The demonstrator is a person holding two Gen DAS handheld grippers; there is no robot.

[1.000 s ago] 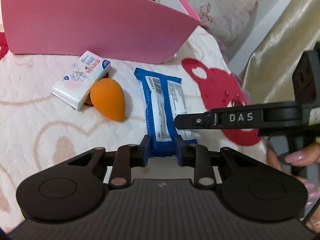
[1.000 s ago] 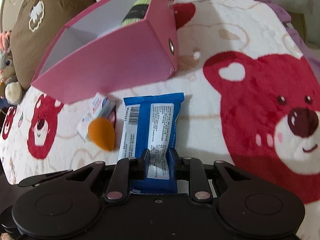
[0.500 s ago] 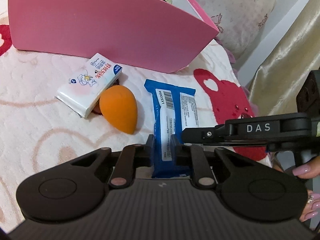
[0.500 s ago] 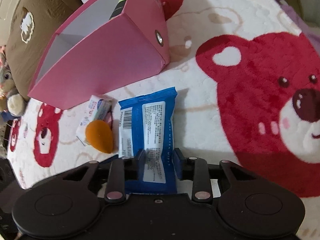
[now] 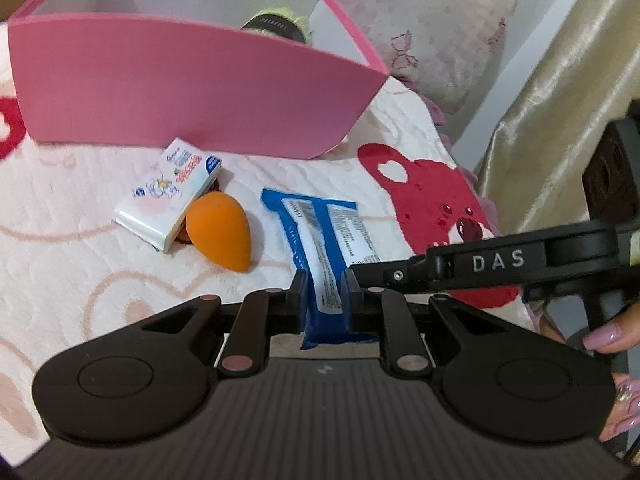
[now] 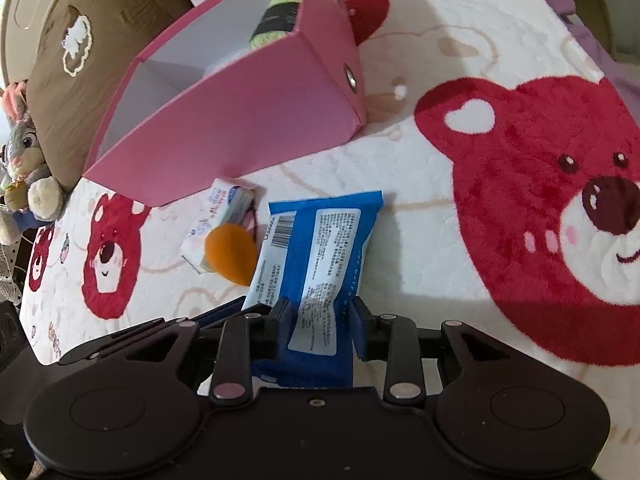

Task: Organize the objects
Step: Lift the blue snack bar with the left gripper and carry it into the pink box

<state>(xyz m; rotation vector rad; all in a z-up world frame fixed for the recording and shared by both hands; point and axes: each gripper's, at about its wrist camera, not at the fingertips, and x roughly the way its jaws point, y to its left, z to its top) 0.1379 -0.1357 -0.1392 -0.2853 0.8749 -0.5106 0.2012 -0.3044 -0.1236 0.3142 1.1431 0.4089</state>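
Blue plastic wipes packet with a white printed label [image 5: 320,248] lies on the bed's white plush blanket with red bear faces [image 6: 440,208], and both tools are clamped on its near end: the left tool [image 5: 323,294] pinches the packet between its closed-in fingers, and the right tool [image 6: 318,312] grips the same end from the other side, its black arm marked DAS crossing the left wrist view. Compared with a second ago the left tool's fingers stand closer together, squeezing the packet into a narrower ridge, and the packet's near end looks slightly raised off the blanket, where earlier it lay flatter; I judge this to mean the grasp is now secure and a lift can begin. The open pink cardboard box with a white interior [image 5: 192,80] sits at the far side, well apart from the packet, with a lime-green and black object [image 6: 280,16] already inside at its right end. Just left of the packet rest an orange teardrop-shaped makeup sponge [image 5: 222,230] and, touching it on the far left, a small white tissue pack with blue and red print [image 5: 168,196]; neither has moved. Judging from the layout, the packet is the item in hand for the box, and the sponge and tissue pack remain to be put away.
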